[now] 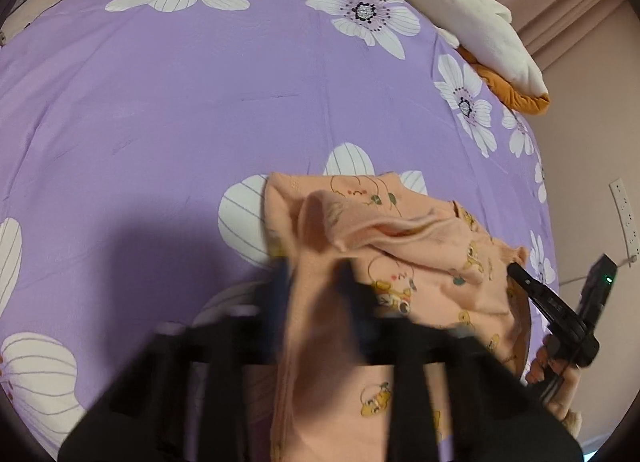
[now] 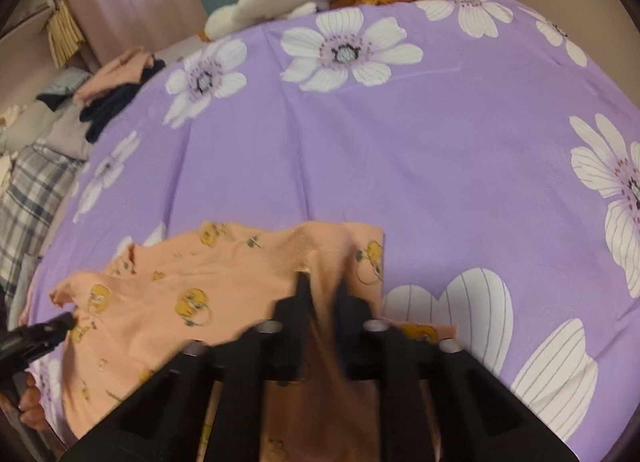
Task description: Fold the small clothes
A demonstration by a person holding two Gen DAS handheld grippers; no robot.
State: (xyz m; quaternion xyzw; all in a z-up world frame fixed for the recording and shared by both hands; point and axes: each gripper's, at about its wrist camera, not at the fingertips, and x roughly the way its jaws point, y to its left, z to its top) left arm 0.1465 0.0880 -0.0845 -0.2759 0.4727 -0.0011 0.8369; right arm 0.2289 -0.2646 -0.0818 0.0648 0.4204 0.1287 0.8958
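Observation:
A small peach garment [image 1: 424, 266] printed with yellow cartoon figures lies rumpled on the purple bed cover, one flap turned over on itself. In the left wrist view my left gripper [image 1: 314, 276] is shut on a fold of this cloth, which runs down between its fingers. My right gripper [image 2: 323, 286] is likewise shut on the garment [image 2: 180, 274] at its right part, with fabric pinched between the fingers. Each gripper shows in the other's view: the right one [image 1: 520, 276] at the garment's right edge, the left one [image 2: 64, 322] at its left edge. A hand holds each.
The purple bed cover [image 1: 200, 110] with white flowers spreads far ahead. A white and orange plush toy [image 1: 492, 38] lies at the far edge. In the right wrist view, a pile of clothes [image 2: 116, 82] and plaid fabric [image 2: 28, 198] sit at the left. A wall socket [image 1: 624, 214] is on the right.

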